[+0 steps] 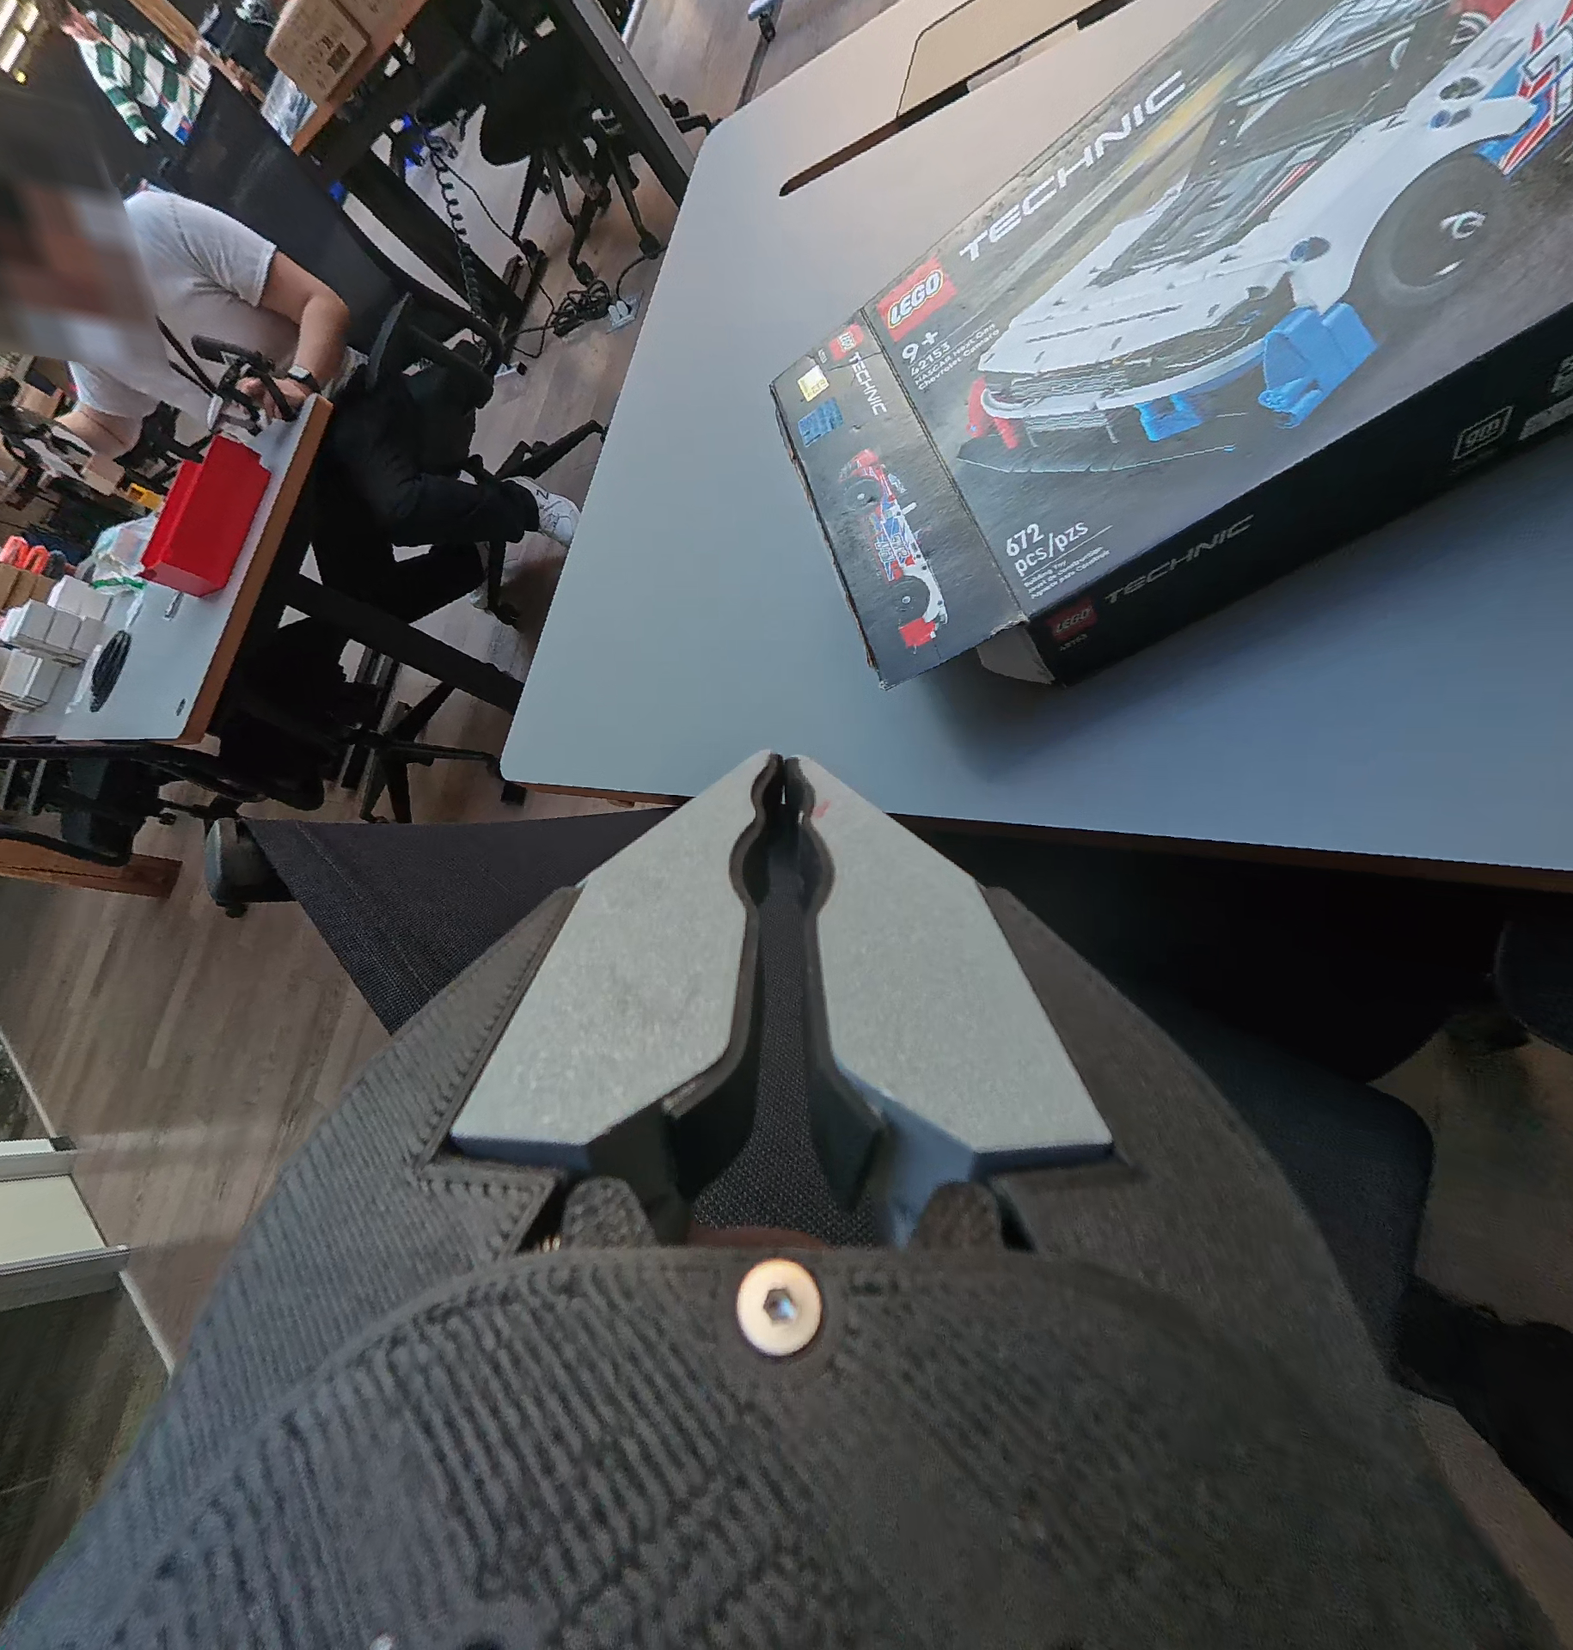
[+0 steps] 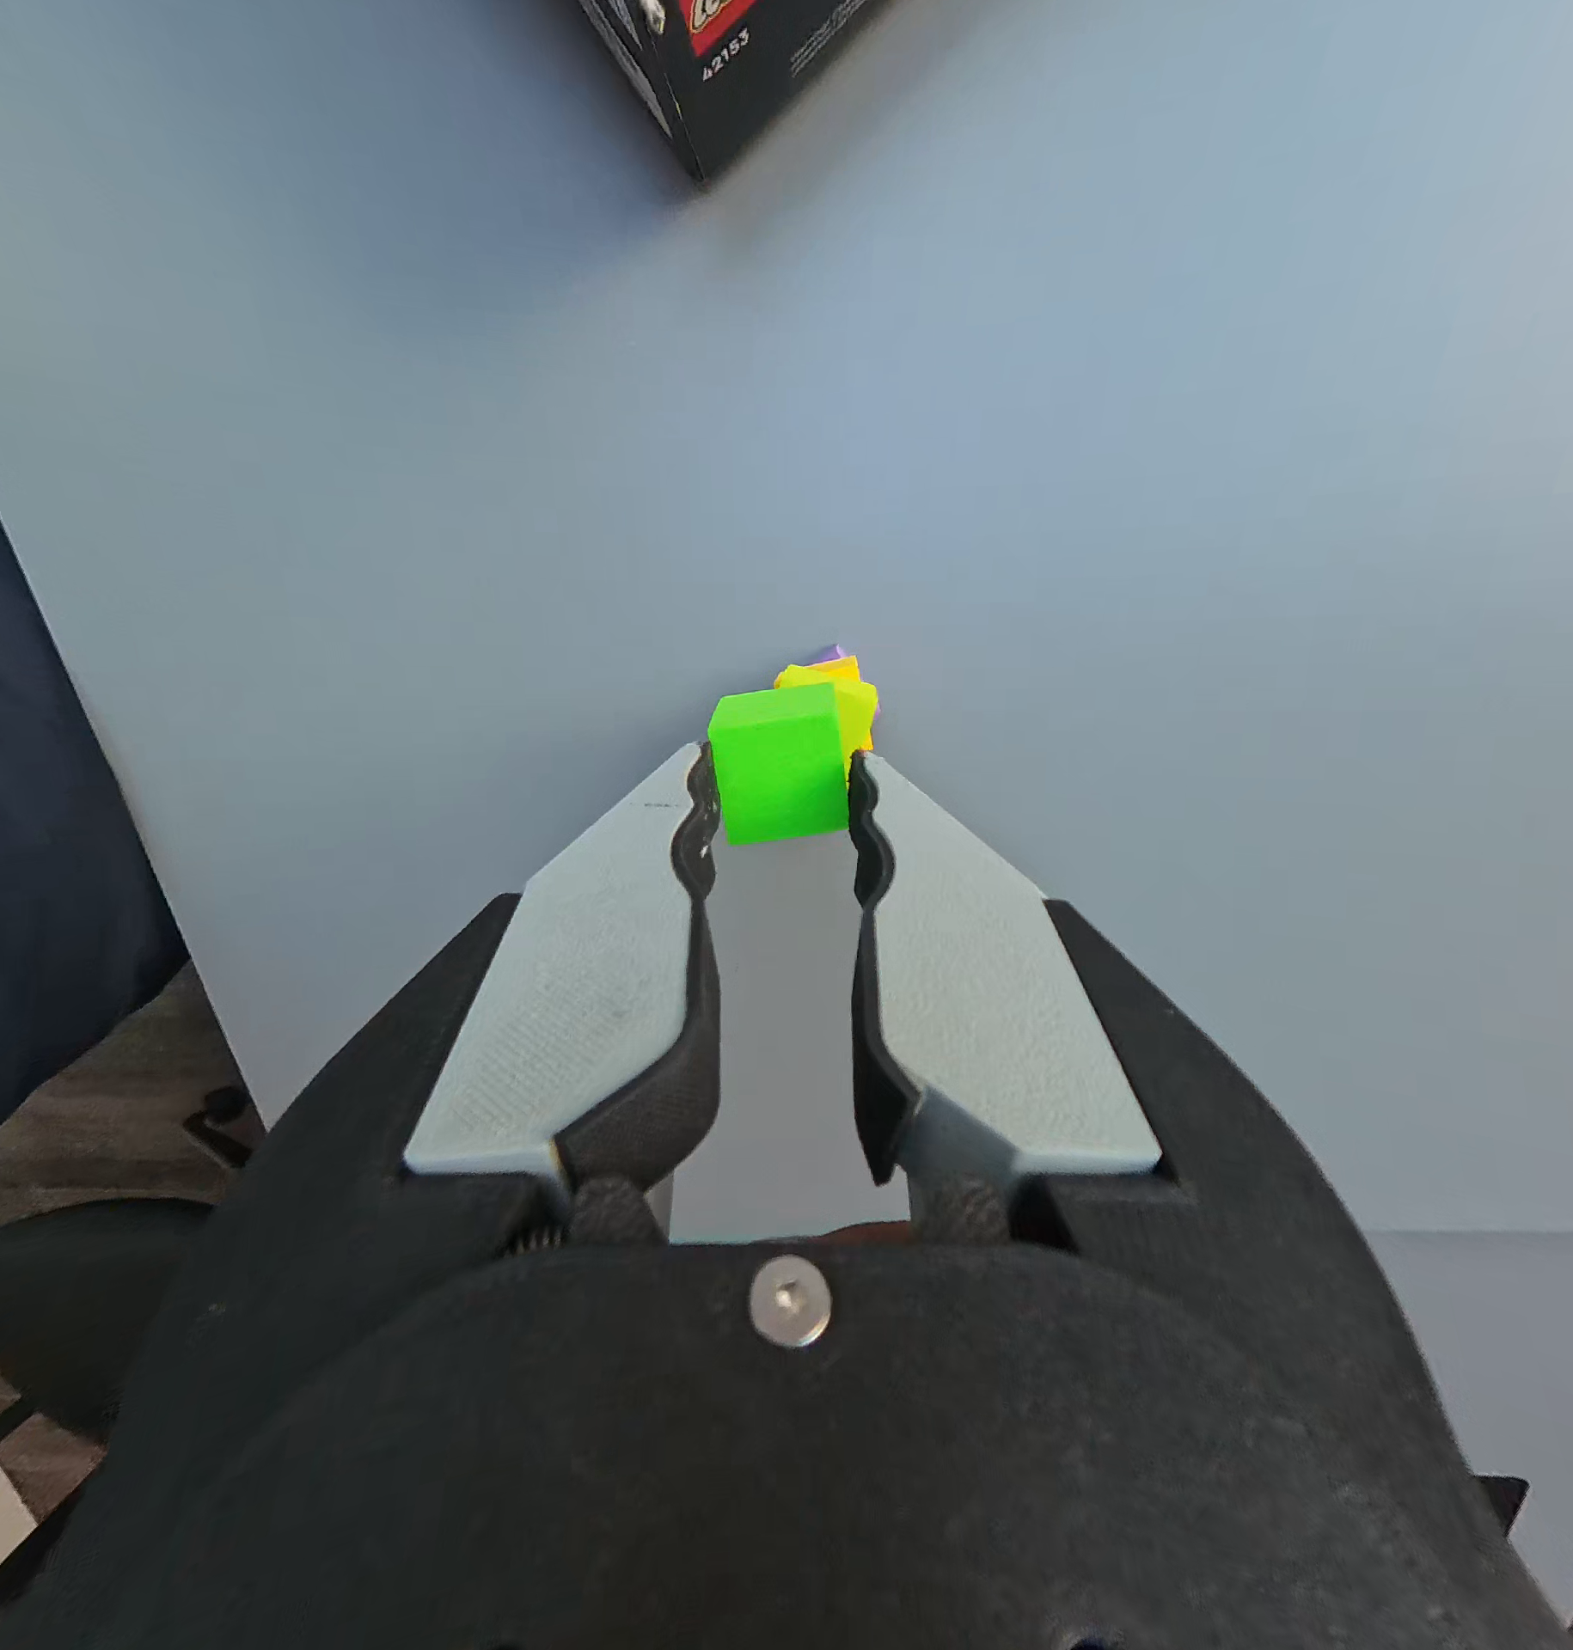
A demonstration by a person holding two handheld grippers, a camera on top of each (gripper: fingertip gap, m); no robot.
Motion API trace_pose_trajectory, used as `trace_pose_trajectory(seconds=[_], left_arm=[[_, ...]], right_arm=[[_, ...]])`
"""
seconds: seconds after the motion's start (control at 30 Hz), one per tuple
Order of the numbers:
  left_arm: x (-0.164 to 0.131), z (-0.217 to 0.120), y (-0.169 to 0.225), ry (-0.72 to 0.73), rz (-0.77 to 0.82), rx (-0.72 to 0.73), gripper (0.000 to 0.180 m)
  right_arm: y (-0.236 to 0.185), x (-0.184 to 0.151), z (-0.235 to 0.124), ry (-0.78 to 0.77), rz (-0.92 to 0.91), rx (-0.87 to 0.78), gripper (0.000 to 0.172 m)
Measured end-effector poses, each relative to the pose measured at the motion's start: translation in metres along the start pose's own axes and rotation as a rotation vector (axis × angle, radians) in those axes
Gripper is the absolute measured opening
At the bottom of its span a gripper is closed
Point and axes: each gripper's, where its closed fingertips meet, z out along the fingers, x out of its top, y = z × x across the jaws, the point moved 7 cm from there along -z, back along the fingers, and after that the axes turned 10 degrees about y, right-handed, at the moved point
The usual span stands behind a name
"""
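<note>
Right gripper [image 2: 778,759] pinches green cube [image 2: 778,777] squarely over tabletop [image 2: 408,446]; yellow cubes [image 2: 841,696] at one o'clock. Left gripper [image 1: 783,761] pressed together, empty; keep squeeze even.

Bright green cube [image 2: 778,781] at centre frame; yellow [image 2: 854,714], orange [image 2: 845,667] and purple [image 2: 832,654] cubes behind it. Grey-blue table [image 2: 1122,446]. Black box [image 1: 1212,375], upper right, pictures a white, blue and red car.
</note>
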Motion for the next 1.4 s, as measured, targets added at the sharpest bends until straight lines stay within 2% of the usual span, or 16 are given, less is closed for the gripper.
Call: trace_pose_trajectory(seconds=[0.6,0.83,0.93,1.03,1.1,1.17,1.2,1.23,1.3,1.4], left_arm=[[0.002,-0.002,0.000,0.018,0.004,0.016,0.000],[0.002,-0.002,0.000,0.018,0.006,0.016,0.000],[0.002,-0.002,0.000,0.020,0.008,0.017,0.000],[0.002,-0.002,0.000,0.021,0.008,0.018,0.000],[0.002,-0.002,0.000,0.021,0.005,0.020,0.000],[0.002,-0.002,-0.001,0.023,0.001,0.027,0.000],[0.003,-0.002,-0.001,0.025,-0.001,0.031,0.000],[0.003,-0.002,-0.002,0.026,-0.003,0.032,0.000],[0.003,-0.002,-0.002,0.026,-0.002,0.031,0.000],[0.003,-0.002,-0.001,0.026,0.000,0.029,0.000]], right_arm=[[0.005,-0.011,0.018,-0.001,-0.005,-0.047,0.028],[0.005,-0.013,0.024,0.020,0.032,-0.043,0.046],[0.004,-0.012,0.015,0.058,0.036,-0.049,0.050],[0.006,-0.004,-0.010,0.234,0.024,-0.091,0.044],[0.012,0.002,-0.032,0.417,0.009,-0.204,0.037],[0.021,-0.001,-0.044,0.546,0.064,-0.319,0.006],[0.027,-0.010,-0.042,0.549,0.124,-0.361,0.000],[0.034,-0.023,-0.035,0.489,0.193,-0.420,0.000],[0.046,-0.057,-0.014,0.266,0.328,-0.529,0.000],[0.035,-0.092,0.027,0.027,0.467,-0.445,0.000]])
